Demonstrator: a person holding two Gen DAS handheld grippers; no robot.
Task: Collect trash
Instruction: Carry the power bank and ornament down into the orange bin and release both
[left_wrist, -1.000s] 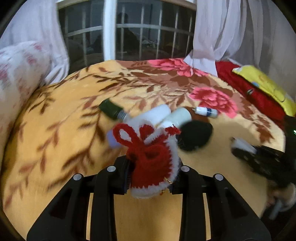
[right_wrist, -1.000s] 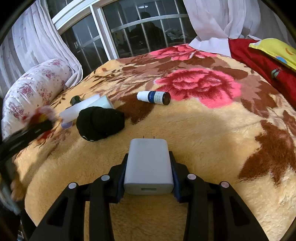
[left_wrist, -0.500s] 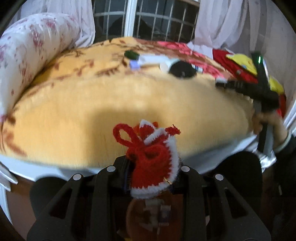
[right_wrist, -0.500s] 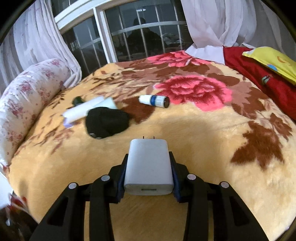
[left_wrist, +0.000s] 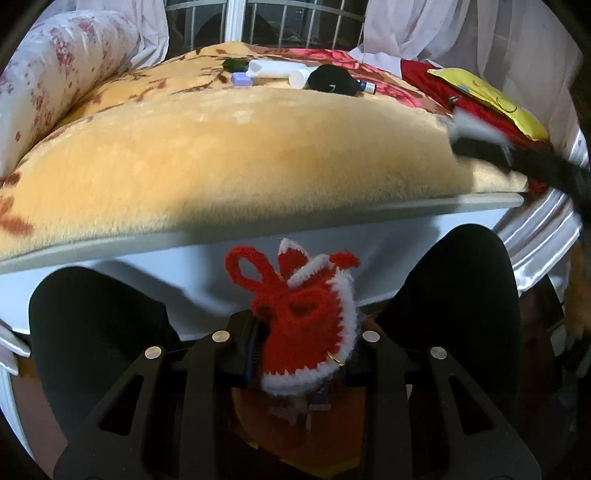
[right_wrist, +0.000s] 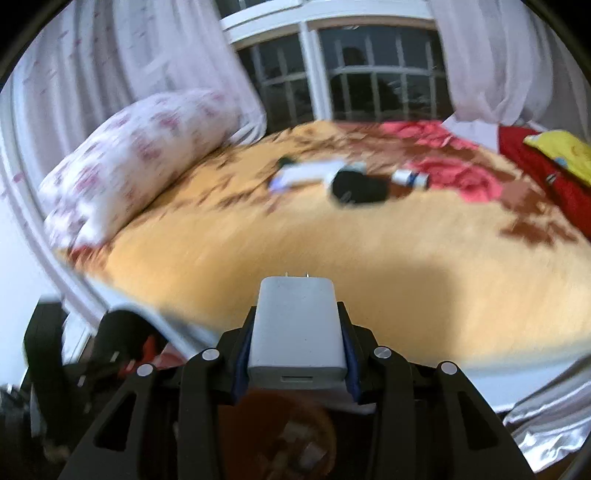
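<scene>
My left gripper (left_wrist: 300, 332) is shut on a red-and-white knitted pouch (left_wrist: 306, 314). It hangs past the bed's edge, between a person's two black-clad knees, above an orange-brown bin (left_wrist: 295, 428) with scraps in it. My right gripper (right_wrist: 297, 334) is shut on a white plug-in charger (right_wrist: 297, 328), prongs pointing away, at the front edge of the bed with a brown bin (right_wrist: 280, 424) below it. Far back on the blanket lie a white tube (right_wrist: 314, 170), a black cloth item (right_wrist: 360, 189) and a small blue-banded bottle (right_wrist: 410, 178). The right wrist view is blurred.
The bed carries an orange floral blanket (left_wrist: 240, 147), with a flowered bolster (right_wrist: 140, 155) on the left and a red and yellow pillow (left_wrist: 487, 92) on the right. A barred window and white curtains stand behind. A green bottle (left_wrist: 234, 64) lies beside the tube.
Both grippers have drawn back from the items on the blanket to the bed's front edge. The left one has sunk past the edge, over the bin. Each keeps its hold.
</scene>
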